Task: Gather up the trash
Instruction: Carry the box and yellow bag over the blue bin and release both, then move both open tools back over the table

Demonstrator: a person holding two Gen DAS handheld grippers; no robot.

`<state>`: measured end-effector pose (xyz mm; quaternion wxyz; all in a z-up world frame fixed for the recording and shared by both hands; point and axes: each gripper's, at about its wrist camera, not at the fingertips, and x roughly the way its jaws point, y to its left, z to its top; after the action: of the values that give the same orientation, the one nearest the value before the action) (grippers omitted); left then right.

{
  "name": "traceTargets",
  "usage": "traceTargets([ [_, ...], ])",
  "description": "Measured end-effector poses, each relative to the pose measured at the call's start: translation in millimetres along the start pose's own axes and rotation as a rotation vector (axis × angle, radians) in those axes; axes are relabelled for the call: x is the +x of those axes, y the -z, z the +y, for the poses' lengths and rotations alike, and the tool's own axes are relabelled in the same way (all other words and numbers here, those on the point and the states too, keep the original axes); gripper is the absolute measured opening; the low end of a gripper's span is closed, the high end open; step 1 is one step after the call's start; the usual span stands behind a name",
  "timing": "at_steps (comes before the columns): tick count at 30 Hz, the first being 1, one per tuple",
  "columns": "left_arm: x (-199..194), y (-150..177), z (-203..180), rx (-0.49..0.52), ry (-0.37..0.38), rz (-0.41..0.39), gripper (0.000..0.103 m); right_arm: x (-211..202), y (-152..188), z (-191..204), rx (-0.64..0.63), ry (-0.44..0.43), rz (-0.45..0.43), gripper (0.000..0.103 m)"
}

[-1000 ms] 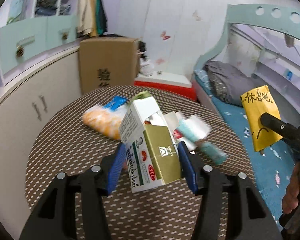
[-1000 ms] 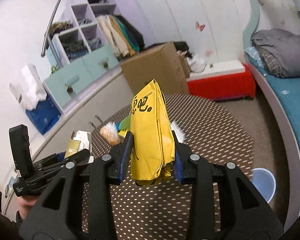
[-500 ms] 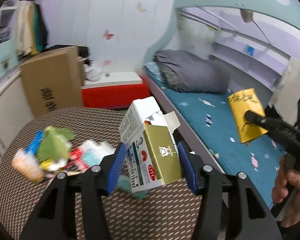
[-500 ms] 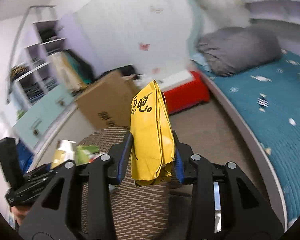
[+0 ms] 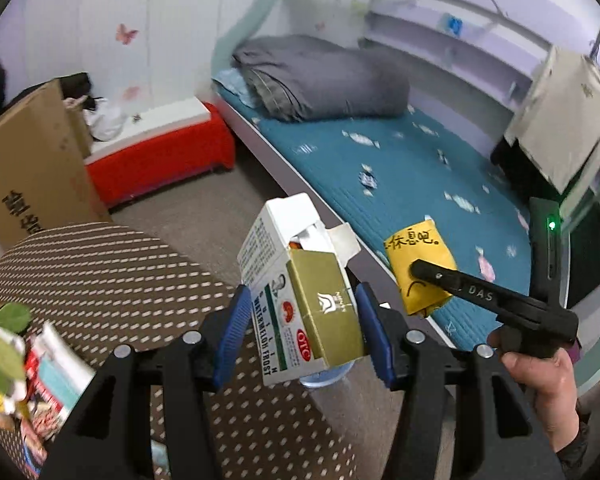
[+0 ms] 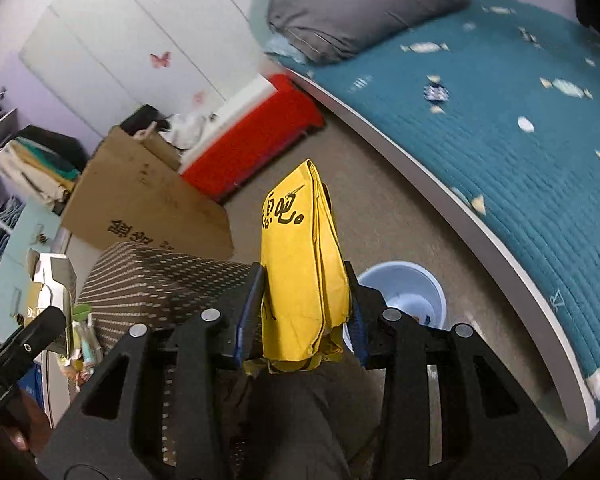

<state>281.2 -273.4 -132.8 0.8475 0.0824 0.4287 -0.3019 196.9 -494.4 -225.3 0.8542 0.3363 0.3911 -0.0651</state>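
In the lower middle of the left wrist view, the left claw (image 5: 300, 330) is holding an opened medicine box (image 5: 300, 304) between its blue pads, and the box is standing tilted with its white flap open at the top. Behind it, at the lower left, the round worktop (image 5: 112, 276) with the brown dotted cover is carrying more trash (image 5: 24, 364), which is blurred at the left edge. At the right of this view the right claw (image 5: 424, 276) is gripping a folded yellow paper packet (image 5: 418, 256) in front of the teal bed (image 5: 400, 168), and a hand (image 5: 540, 384) is holding its black handle.

In the right wrist view the same packet (image 6: 300, 264) is standing upright between the pads of the right claw (image 6: 302, 312), pressed on both sides. Just behind the right pad, a light blue bin (image 6: 404, 296) is standing on the floor near the bed edge. At the left a cardboard box (image 6: 140, 200) is standing beside a red bench (image 6: 256, 136)
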Motion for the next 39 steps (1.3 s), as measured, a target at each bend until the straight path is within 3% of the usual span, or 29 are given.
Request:
traceTargets([
  [16,128.4,-12.7,-41.9,0.150,0.033,0.293,0.055,64.1,-5.5,-52.4,0.157,0.036,0.099,0.044],
  [17,133.9,-12.9,-42.8,0.160,0.043,0.316,0.058,66.3,-5.7,-54.2,0.167,0.027,0.102,0.049],
  [20,154.5,-13.2,-46.7,0.201,0.022,0.373,0.094,72.8,-3.5,-62.2,0.213,0.021,0.109,0.070],
  [21,158.6,-13.0,-46.7,0.215,0.001,0.376,0.094,73.5,-2.3,-65.5,0.226,0.028,0.109,0.071],
  [26,149.6,-15.4,-30.2,0.144,-0.005,0.346,0.094,58.5,0.9,-68.1,0.246,0.047,0.078,0.095],
  [31,115.6,-12.9,-19.0,0.129,-0.025,0.260,0.094,39.3,3.5,-56.1,0.203,0.096,0.043,0.097],
  [39,48.0,-9.3,-4.4,0.075,-0.016,0.117,0.094,5.5,8.3,-5.8,0.098,0.090,-0.011,0.097],
])
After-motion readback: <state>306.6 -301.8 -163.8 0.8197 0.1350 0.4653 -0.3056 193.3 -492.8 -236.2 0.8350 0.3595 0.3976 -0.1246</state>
